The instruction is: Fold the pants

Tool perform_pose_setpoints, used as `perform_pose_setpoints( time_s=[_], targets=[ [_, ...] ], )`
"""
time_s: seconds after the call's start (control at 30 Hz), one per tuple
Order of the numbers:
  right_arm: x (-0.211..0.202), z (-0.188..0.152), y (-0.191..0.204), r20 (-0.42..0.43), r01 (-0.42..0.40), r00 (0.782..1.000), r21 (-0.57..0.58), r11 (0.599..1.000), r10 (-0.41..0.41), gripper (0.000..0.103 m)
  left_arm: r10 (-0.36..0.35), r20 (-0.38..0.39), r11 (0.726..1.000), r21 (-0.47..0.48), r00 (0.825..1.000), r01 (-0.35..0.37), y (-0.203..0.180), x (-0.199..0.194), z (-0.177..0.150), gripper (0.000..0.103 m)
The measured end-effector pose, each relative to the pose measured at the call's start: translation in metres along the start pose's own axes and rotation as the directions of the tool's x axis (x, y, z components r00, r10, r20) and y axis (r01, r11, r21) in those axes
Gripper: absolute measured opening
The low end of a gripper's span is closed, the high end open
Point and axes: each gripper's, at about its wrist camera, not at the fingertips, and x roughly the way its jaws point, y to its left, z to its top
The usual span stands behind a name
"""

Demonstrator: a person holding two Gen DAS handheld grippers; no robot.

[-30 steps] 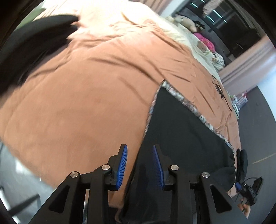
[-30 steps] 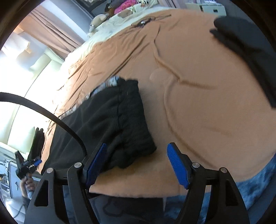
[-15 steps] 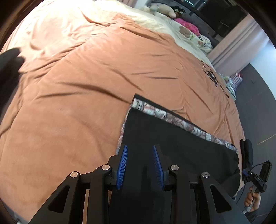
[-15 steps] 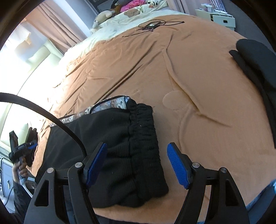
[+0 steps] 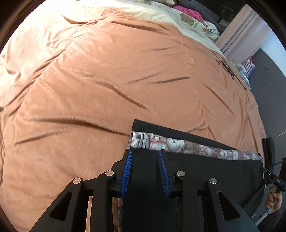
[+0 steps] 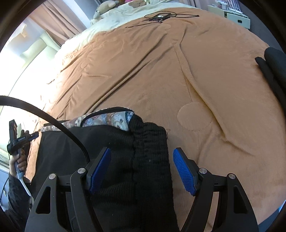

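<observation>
Black pants (image 5: 205, 171) lie flat on an orange bedspread (image 5: 107, 80), folded lengthwise so a strip of patterned lining (image 5: 178, 142) shows along the far edge. My left gripper (image 5: 144, 153) hovers over the narrow end with a small gap between its blue pads; black cloth lies beneath that gap and is not pinched. In the right wrist view the ribbed waistband (image 6: 148, 151) lies under my right gripper (image 6: 141, 150), whose pads stand wide apart and clear of the cloth. Patterned lining (image 6: 107, 119) peeks out behind the waistband.
Another dark garment (image 6: 275, 71) lies at the bed's right side. A tangle of thin black cable (image 6: 160, 16) rests far up the bedspread. A cream sheet with stuffed toys (image 5: 187, 17) covers the head end. A hand (image 6: 17, 162) grips the other tool's handle.
Both grippers have moved forward over the bed, so the pants now sit right under their fingertips. The left one also rolled. The pants stayed where they were and both openings are unchanged.
</observation>
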Motion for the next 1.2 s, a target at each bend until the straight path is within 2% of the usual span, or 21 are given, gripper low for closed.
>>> perform_pose_setpoints(
  time_s=[0.2,0.37,0.53,0.63,0.93,1.0,1.03,1.07,1.2],
  targets=[
    [0.014,0.01,0.001,-0.016,0.016,1.0,-0.011,1.0,-0.016,0.072,0.025,0.012,0.999,0.031,1.0,-0.026,-0.003,0.006,0.005,0.032],
    [0.022,0.015,0.006,-0.014,0.038,0.999,-0.045,0.998,-0.039,0.072,0.041,0.022,0.995,0.089,0.999,-0.043,-0.015,0.006,0.01,0.013],
    [0.029,0.016,0.011,-0.029,0.044,0.999,-0.069,0.997,-0.046,0.068,0.09,0.02,0.99,0.11,0.996,-0.092,-0.023,0.006,0.011,0.013],
    [0.026,0.017,0.01,-0.026,0.032,0.999,-0.072,0.997,-0.034,0.068,0.078,0.008,0.991,0.111,0.997,-0.078,-0.023,0.007,0.01,0.025],
    [0.025,0.015,0.001,-0.031,0.019,0.999,-0.077,0.997,-0.022,0.068,0.143,-0.005,0.981,0.131,0.99,-0.141,-0.025,0.024,0.006,0.026],
    [0.024,0.015,0.002,-0.031,0.019,0.999,-0.079,0.997,-0.022,0.068,0.144,-0.002,0.981,0.128,0.99,-0.142,-0.024,0.024,0.007,0.037],
    [0.025,0.016,0.002,-0.031,0.02,0.999,-0.082,0.996,-0.023,0.068,0.153,0.005,0.98,0.129,0.988,-0.153,-0.025,0.025,0.007,0.049],
    [0.025,0.015,0.004,-0.029,0.023,0.999,-0.088,0.996,-0.026,0.068,0.159,0.014,0.978,0.133,0.987,-0.16,-0.025,0.026,0.006,0.053],
    [0.025,0.013,0.006,-0.021,0.027,0.999,-0.099,0.995,-0.029,0.068,0.131,0.001,0.984,0.125,0.991,-0.13,-0.02,0.031,0.004,0.052]
  ],
)
